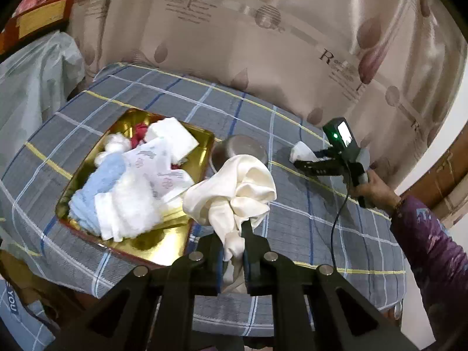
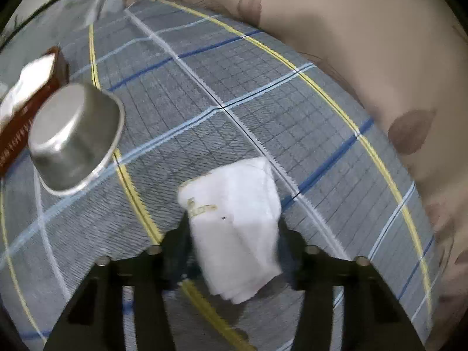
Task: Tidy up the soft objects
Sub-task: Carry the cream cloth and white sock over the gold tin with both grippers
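My left gripper (image 1: 234,242) is shut on a cream satin cloth (image 1: 234,193) and holds it above the checked table, just right of the gold tray (image 1: 163,242). The tray holds a light blue towel (image 1: 96,184), white cloths (image 1: 172,137), a printed white cloth and something red. My right gripper (image 2: 234,234) is shut on a folded white cloth (image 2: 234,228) and holds it a little above the table. It also shows in the left wrist view (image 1: 310,161), at the table's far right, with the white cloth (image 1: 301,150) at its tips.
An upturned steel bowl (image 1: 239,149) (image 2: 76,137) stands on the checked tablecloth (image 1: 307,222) between the tray and the right gripper. A beige patterned mattress (image 1: 263,44) stands behind the table. Plastic-covered things are at the left.
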